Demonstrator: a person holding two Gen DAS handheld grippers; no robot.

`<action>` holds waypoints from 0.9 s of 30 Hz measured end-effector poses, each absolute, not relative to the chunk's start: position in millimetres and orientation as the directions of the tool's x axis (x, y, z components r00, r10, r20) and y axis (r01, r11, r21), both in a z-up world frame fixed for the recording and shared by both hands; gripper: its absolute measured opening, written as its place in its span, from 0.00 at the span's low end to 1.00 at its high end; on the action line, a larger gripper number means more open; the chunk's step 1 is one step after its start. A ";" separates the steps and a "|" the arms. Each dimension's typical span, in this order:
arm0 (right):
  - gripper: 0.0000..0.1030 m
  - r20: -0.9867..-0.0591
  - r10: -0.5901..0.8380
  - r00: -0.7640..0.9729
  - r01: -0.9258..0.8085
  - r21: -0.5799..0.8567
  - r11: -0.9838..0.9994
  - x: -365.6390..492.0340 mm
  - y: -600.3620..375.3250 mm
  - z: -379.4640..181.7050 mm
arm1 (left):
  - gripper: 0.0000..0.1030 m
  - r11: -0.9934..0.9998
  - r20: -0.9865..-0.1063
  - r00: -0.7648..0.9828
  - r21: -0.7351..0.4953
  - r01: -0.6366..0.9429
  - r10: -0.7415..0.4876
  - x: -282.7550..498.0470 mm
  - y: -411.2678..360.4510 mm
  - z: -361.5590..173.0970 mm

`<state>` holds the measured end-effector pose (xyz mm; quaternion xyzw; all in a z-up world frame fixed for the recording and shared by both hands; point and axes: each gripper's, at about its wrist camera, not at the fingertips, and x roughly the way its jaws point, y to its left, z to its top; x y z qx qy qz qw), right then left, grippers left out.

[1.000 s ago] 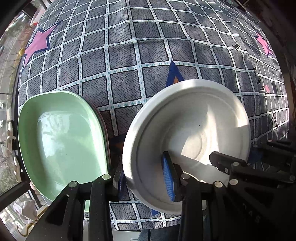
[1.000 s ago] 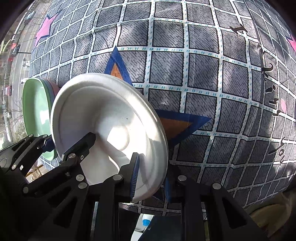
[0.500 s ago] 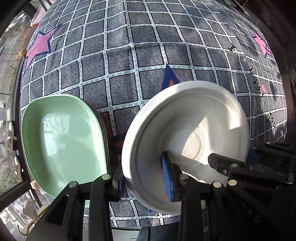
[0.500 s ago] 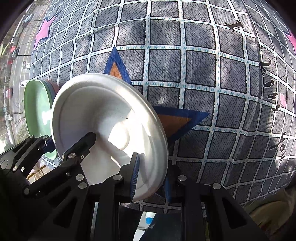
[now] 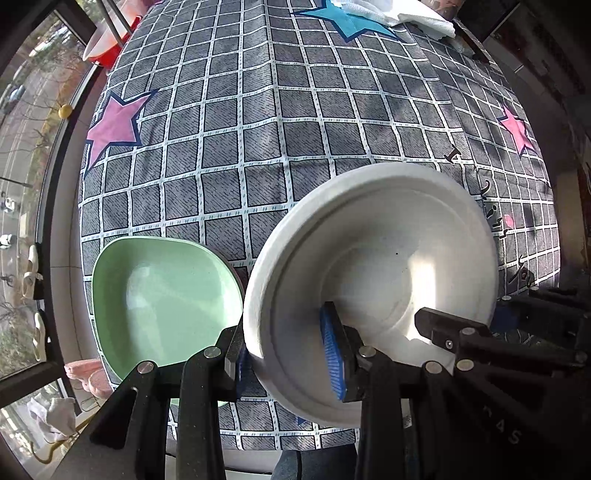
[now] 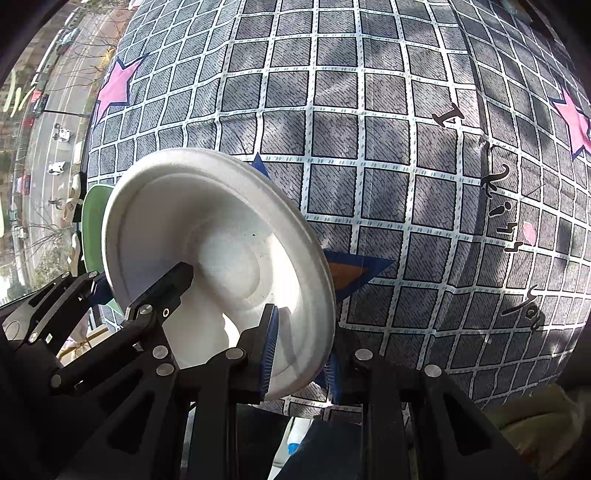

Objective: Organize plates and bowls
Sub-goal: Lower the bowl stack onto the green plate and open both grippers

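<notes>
A white round plate (image 5: 373, 273) is held tilted above the checked tablecloth by both grippers. My left gripper (image 5: 288, 358) is shut on its near left rim. My right gripper (image 6: 301, 354) is shut on its near right rim, and the plate (image 6: 221, 240) fills the left of the right wrist view. A pale green dish (image 5: 159, 295) lies on a darker dish at the table's near left corner, just left of the white plate. A sliver of the green dish (image 6: 92, 221) shows behind the plate in the right wrist view.
The grey checked tablecloth (image 5: 295, 129) with pink and blue stars covers the table. A red and white bowl (image 5: 103, 44) sits at the far left corner. White cloth (image 5: 399, 14) lies at the far edge. A window runs along the left side.
Both grippers have lifted the white plate higher and back from the table, so more tablecloth shows. The green dish has stayed in place.
</notes>
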<state>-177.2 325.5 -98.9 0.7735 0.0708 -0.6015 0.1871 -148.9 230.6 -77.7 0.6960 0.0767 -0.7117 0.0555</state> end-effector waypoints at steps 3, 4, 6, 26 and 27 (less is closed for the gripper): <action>0.26 -0.961 -0.118 0.251 0.363 0.206 -0.909 -182.1 319.2 -90.3 | 0.35 -0.976 -0.999 -0.040 -0.028 0.215 0.020 -150.6 221.3 -66.2; 0.26 -0.961 -0.118 0.248 0.373 0.208 -0.904 -182.9 316.7 -87.9 | 0.35 -0.974 -0.999 -0.045 -0.026 0.226 0.016 -149.9 217.1 -63.5; 0.26 -0.963 -0.119 0.241 0.397 0.210 -0.894 -184.0 309.3 -82.4 | 0.35 -0.968 -0.998 -0.055 -0.025 0.251 0.012 -144.5 205.7 -60.2; 0.26 -0.964 -0.128 0.234 0.609 0.248 -0.753 -160.8 201.0 -65.7 | 0.35 -0.875 -0.995 -0.078 0.011 0.484 -0.055 -81.4 118.2 -47.1; 0.26 -0.964 -0.127 0.235 0.617 0.249 -0.747 -159.1 196.9 -66.4 | 0.35 -0.870 -0.996 -0.075 0.013 0.494 -0.057 -78.3 114.9 -47.5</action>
